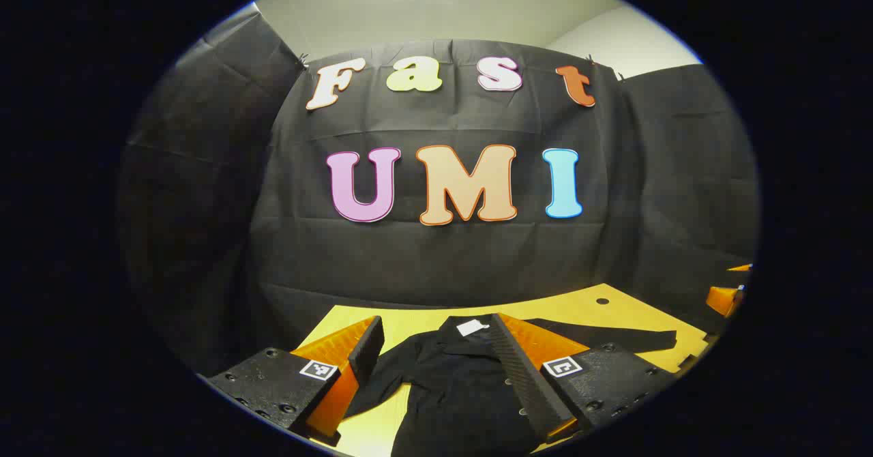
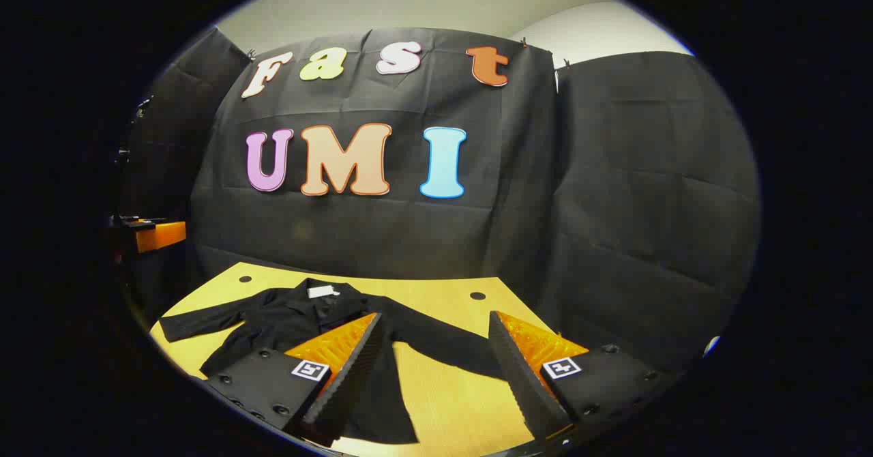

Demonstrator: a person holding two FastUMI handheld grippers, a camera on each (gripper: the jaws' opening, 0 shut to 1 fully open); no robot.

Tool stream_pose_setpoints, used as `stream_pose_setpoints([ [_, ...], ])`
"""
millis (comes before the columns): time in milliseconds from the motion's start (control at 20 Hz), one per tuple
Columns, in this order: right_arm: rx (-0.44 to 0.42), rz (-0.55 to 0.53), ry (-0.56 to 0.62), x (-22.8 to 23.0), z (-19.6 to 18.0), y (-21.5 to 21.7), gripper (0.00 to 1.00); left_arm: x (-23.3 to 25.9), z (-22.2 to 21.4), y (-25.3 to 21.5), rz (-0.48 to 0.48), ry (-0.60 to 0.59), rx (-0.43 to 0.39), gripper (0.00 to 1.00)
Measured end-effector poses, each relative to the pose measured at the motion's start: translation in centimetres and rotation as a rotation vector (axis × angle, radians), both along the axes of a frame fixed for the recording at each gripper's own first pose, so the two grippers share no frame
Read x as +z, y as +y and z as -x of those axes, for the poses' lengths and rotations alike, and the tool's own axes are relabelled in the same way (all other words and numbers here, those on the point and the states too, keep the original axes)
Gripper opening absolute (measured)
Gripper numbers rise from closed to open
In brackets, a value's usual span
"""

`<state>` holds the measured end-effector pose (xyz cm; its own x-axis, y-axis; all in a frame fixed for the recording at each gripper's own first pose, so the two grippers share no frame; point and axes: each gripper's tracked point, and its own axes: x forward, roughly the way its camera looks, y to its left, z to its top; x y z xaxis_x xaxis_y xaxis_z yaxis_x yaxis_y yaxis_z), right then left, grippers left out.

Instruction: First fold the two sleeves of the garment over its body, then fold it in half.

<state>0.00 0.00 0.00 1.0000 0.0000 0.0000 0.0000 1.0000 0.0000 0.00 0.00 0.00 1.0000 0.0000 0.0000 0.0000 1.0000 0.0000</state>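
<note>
We see the black garment point(image 2: 300, 320) lying flat on the yellow table point(image 2: 443, 402), collar toward the black cloth wall point(image 2: 614, 204), with a small white label point(image 2: 320, 291) at the neck. In the right gripper view it sits at about 8 o'clock of the scene, one sleeve point(image 2: 198, 324) stretched out toward 9 o'clock and the other sleeve point(image 2: 443, 344) running toward 4 o'clock, both spread away from the body and not folded. In the left gripper view we find the garment point(image 1: 450, 389) at 6 o'clock, its collar label point(image 1: 472, 327) facing the wall and a sleeve point(image 1: 614, 337) reaching toward 3 o'clock.

The left gripper point(image 1: 436, 361) hangs above the garment's chest with its fingers spread wide, holding nothing. The right gripper point(image 2: 433, 368) is likewise wide apart and empty, above the table with the sleeve passing between its fingers' line of sight. Two dark holes point(image 2: 477, 296) mark the table's far edge.
</note>
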Motion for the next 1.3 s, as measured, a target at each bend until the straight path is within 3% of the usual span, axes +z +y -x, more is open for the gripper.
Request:
stream_pose_setpoints([
  [450,-0.019,-0.014,0.005,-0.6,0.3,-0.9,0.97,1.4,-0.8,-2.3,-0.031,-0.04,-0.058,0.96],
  [500,-0.014,-0.019,0.004,-0.6,0.0,-0.8,0.97,1.2,-0.8,-2.2,-0.033,-0.038,-0.057,0.93],
  [650,0.001,-0.028,0.003,-0.5,-0.4,-0.5,0.97,0.7,-0.7,-1.6,-0.037,-0.023,-0.046,0.97],
  [850,0.014,-0.026,0.009,-0.8,-0.7,-0.1,0.97,-0.3,-0.6,-0.5,-0.025,0.0,-0.024,0.93],
  [900,0.019,-0.024,0.014,-0.9,-0.7,0.0,0.97,-0.6,-0.6,-0.4,-0.023,0.008,-0.02,0.97],
  [1150,0.024,-0.019,0.027,-1.0,-0.9,0.2,0.97,-1.8,-0.8,0.2,-0.006,0.045,-0.007,0.97],
  [1300,0.024,-0.015,0.032,-1.1,-1.1,0.1,0.97,-1.9,-1.1,0.4,-0.009,0.043,0.002,0.93],
])
